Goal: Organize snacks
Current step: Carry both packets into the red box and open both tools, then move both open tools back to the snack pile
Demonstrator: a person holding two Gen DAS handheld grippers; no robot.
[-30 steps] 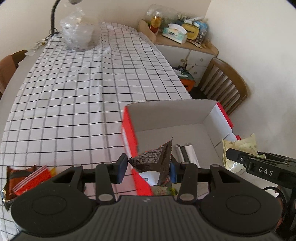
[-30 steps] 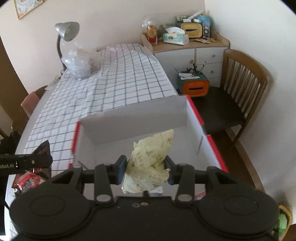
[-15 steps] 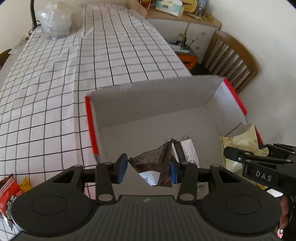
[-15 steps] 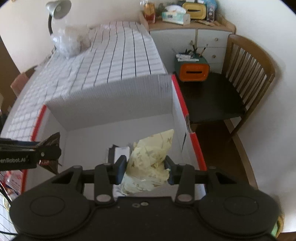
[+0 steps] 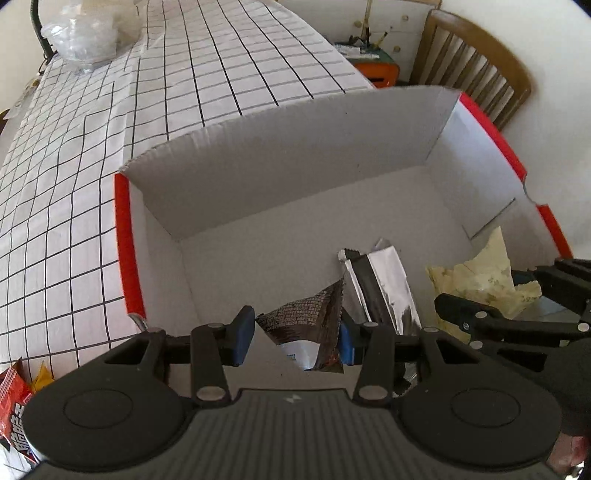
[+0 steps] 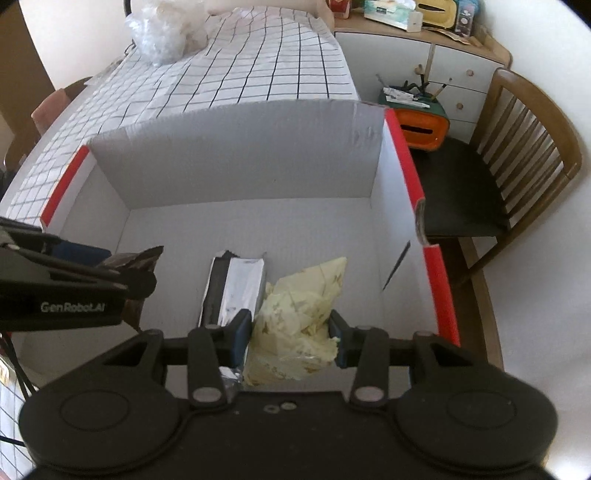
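1. Both tongs have dropped lower into the box (image 5: 280, 155) over the last second; earlier the left one was out over the box's left rim, and the box now fills both views.
2. Left tongs (image 5: 297, 338) are clenched on a dark brown packet (image 5: 314, 317), held just inside the near wall of the box. The right pad is against the packet; the left pad looks slightly off it, hard to say.
3. Right tongs (image 6: 291, 338) are grasping a crumpled pale yellow packet (image 6: 303, 306), also down in the box, near the right side.
4. A silver and black packet (image 6: 232, 291) lies flat on the box floor between the two held ones, touching the yellow packet at its edge.
5. Surface: the box is white cardboard with red rims, sitting on a bench covered in a white cloth with a black grid (image 5: 110, 129). A clear crinkly bag (image 6: 162, 33) sits at the far end.
6. Room: wooden chair (image 6: 517, 166) with a dark seat off to the right, an orange and green holder (image 6: 417, 122) with pens next to it, and a white drawer unit (image 6: 424, 55) with clutter on top.
7. Cut off: a red snack packet (image 5: 13, 410) and something yellow peek in at the lower left of the left view, mostly behind the tongs' body. Print on the packets is too blurry to read.
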